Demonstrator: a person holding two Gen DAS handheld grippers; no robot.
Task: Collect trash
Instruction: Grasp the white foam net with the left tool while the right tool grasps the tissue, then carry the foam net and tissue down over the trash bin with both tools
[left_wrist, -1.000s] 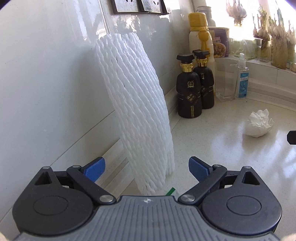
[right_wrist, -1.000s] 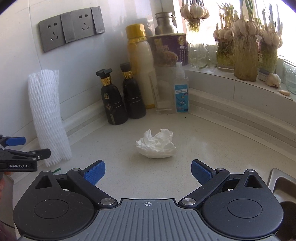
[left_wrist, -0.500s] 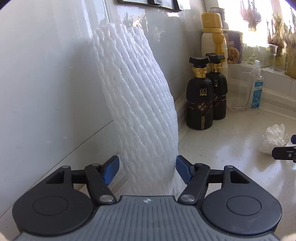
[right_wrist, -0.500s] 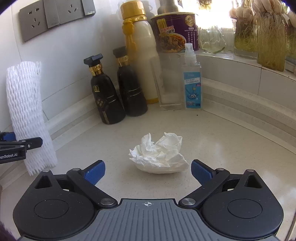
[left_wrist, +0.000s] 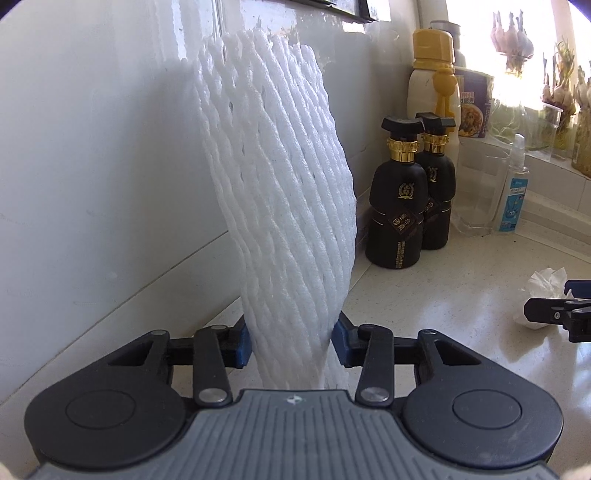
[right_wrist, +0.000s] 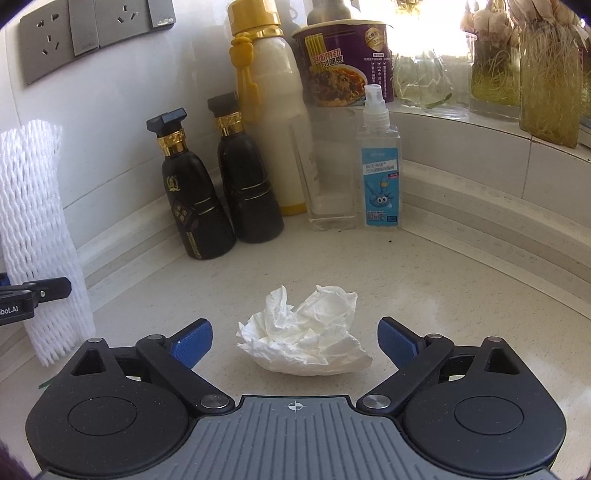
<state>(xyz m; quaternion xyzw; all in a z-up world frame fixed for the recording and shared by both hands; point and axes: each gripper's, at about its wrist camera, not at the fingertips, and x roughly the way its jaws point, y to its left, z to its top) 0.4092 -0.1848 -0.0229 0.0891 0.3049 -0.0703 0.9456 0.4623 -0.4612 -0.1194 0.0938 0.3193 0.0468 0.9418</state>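
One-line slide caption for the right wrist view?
Open right gripper straddles crumpled tissue on the countertop; bottles behind.

The left gripper (left_wrist: 291, 345) is low and level, its blue pads (left_wrist: 242, 345) pressed in on both sides of the foam sleeve (left_wrist: 280, 192) — clamped. The right gripper (right_wrist: 295, 341) is low too — jaws spread wide, holding nothing.

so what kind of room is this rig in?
Most likely a home kitchen: a stone-look counter under a tiled wall, two dark sauce bottles, an instant noodle cup, and sprouting garlic jars on the window ledge.
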